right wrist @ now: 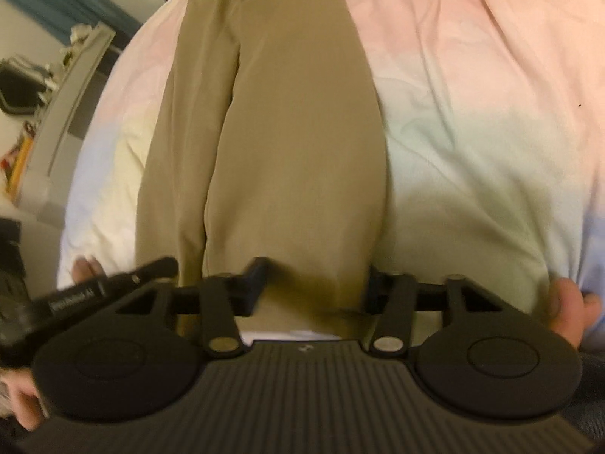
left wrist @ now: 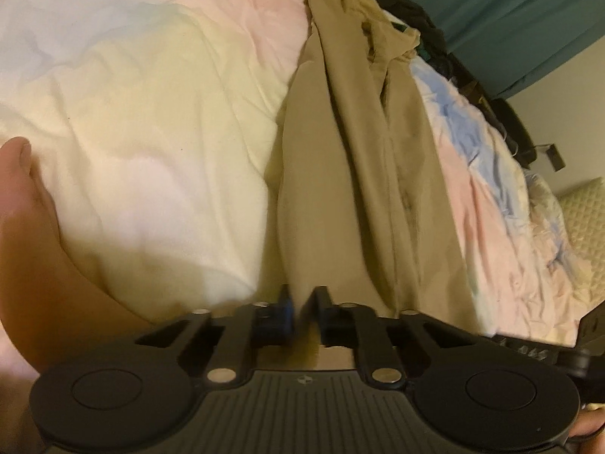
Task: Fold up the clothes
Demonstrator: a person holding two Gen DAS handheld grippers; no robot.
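The khaki trousers lie lengthwise on the pastel duvet, legs roughly together and rumpled at the far end near a dark heap of clothes. That fits a lengthwise fold made, with cross folds left; I judge no further.

The left gripper has its jaws nearly together, pinching the near hem of the trousers.

The right gripper stands wide apart, straddling the near end of the trousers; cloth lies between the jaws, but it is not clamped.
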